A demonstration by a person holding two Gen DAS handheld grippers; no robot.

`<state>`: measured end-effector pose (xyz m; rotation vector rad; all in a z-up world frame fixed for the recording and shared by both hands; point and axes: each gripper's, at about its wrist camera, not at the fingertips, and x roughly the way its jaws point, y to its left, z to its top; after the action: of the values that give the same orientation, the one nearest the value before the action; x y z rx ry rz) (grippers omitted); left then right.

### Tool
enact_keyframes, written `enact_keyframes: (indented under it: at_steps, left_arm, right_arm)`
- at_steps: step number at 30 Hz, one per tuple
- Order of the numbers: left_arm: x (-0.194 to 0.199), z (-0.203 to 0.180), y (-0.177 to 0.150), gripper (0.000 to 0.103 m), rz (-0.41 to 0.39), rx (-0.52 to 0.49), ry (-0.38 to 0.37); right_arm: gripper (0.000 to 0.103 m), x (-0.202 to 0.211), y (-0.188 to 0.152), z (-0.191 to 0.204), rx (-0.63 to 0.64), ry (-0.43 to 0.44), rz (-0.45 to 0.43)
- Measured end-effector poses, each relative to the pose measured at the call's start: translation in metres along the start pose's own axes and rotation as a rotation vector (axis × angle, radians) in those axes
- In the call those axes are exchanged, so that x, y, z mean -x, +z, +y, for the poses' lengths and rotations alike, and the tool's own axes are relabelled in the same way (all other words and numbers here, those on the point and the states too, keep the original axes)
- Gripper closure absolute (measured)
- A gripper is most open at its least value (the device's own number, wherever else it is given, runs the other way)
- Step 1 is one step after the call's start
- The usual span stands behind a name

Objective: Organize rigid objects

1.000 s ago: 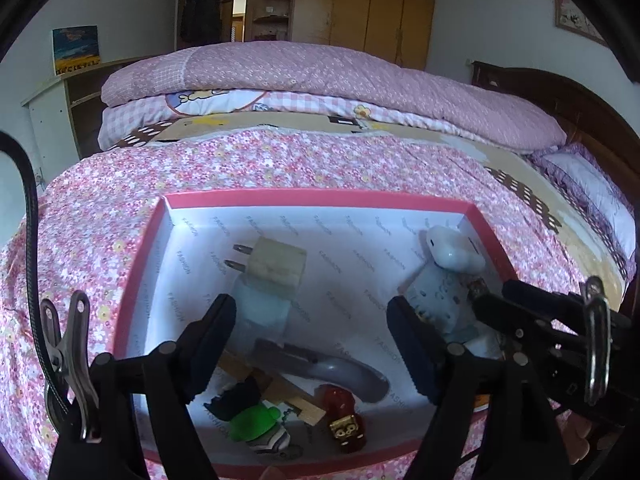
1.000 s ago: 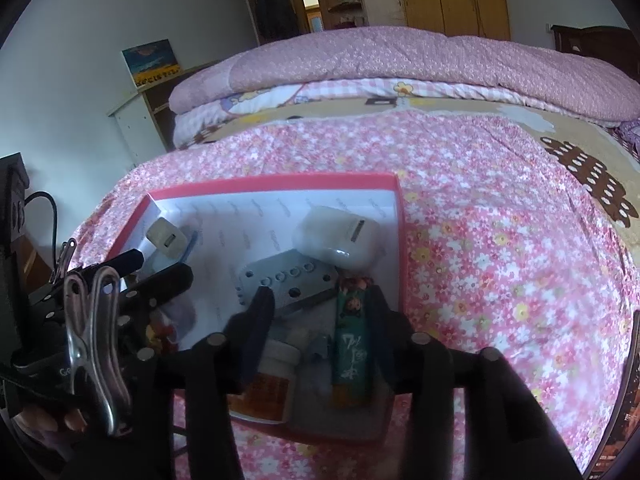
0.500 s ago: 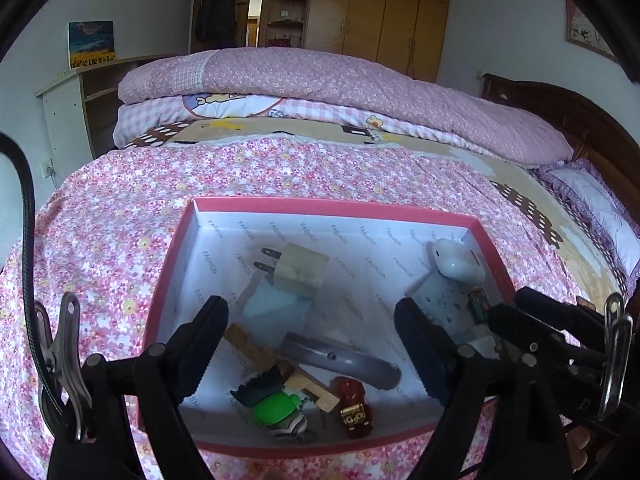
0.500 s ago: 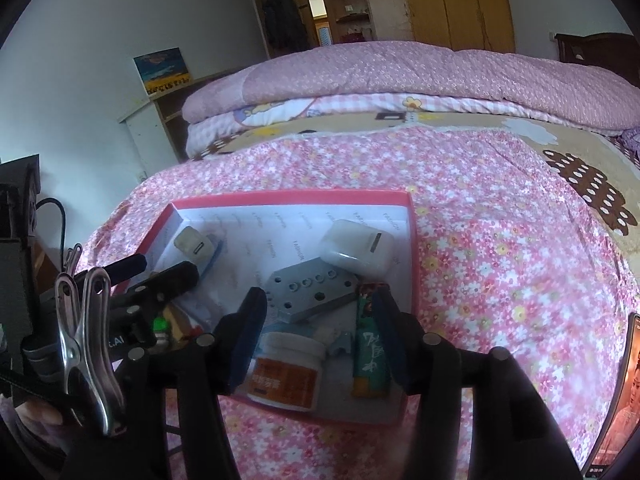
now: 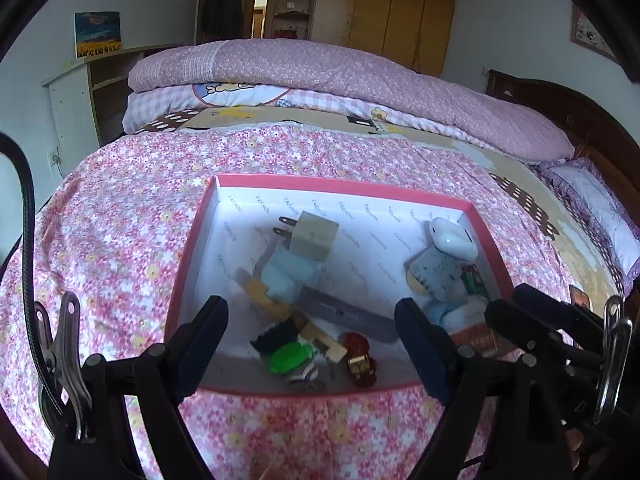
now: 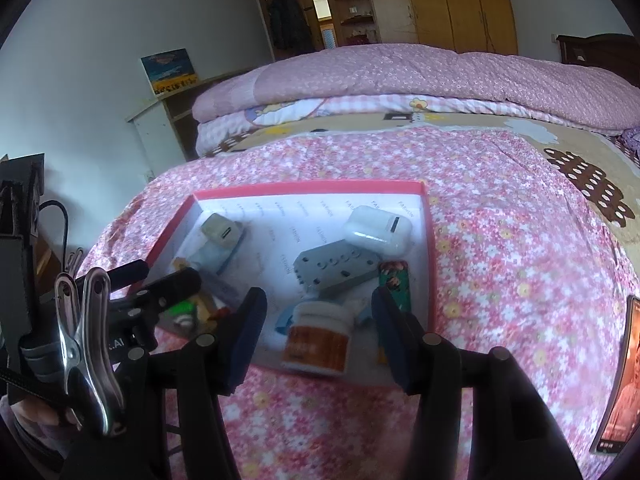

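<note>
my left gripper open, empty | right gripper open too | pink-rimmed cardboard box of clutter mid-frame on the bed

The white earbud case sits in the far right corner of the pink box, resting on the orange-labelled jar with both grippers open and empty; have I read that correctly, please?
Not quite. The white earbud case leans on the grey metal block, not the orange-labelled jar, which lies apart at the near edge of the pink box, as the right wrist view shows. The right gripper and left gripper are open and empty.
</note>
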<state>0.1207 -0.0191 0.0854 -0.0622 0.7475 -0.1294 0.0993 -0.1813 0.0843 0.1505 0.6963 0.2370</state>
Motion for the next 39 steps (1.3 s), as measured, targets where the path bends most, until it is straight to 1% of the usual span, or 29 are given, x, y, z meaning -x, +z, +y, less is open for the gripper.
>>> enact_keyframes:
  at_steps: [5,15,25,34,39]
  left_arm:
    - [0.015,-0.004,-0.008,0.015,-0.005,-0.006,-0.005]
    - [0.037,-0.007,-0.029,0.015,0.004,-0.002,-0.008]
    - [0.049,-0.001,-0.058,0.015,0.045,0.009,-0.014]
    - [0.043,0.001,-0.081,0.015,0.089,0.002,0.017]
    - [0.037,0.001,-0.088,0.015,0.112,-0.001,0.023]
  right_arm:
    - [0.047,0.011,-0.008,0.006,-0.003,0.011,-0.003]
    - [0.047,0.033,-0.027,0.015,0.008,0.004,-0.002]
    - [0.047,0.046,-0.056,0.018,-0.005,-0.014,0.026]
    - [0.047,0.045,-0.082,0.019,-0.009,-0.050,0.068]
    - [0.047,0.039,-0.092,0.017,-0.007,-0.080,0.097]
